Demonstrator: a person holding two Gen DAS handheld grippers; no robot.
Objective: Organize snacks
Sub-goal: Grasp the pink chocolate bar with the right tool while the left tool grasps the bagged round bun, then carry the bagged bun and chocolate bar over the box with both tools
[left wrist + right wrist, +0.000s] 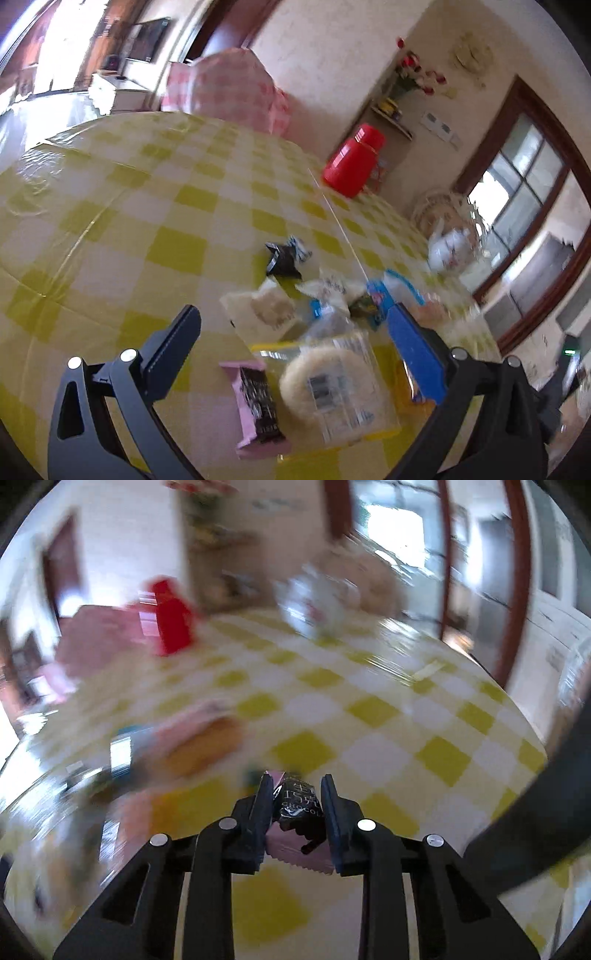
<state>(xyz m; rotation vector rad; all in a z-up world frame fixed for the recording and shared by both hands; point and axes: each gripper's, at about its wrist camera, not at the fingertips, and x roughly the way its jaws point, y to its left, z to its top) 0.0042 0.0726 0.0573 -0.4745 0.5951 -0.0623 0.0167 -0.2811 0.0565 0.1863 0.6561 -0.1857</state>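
My left gripper is open and empty above a pile of snack packets on the yellow checked table. Between its fingers lie a clear packet with a round rice cracker and a pink and black chocolate packet. Further off lie a white packet, a blue packet and a black packet. My right gripper is shut on a pink and black chocolate packet, held above the table. The right wrist view is blurred by motion.
A red thermos stands at the far side of the table, with a white teapot and a wicker basket to its right. A pink checked chair stands behind the table. Blurred snack packets lie left of my right gripper.
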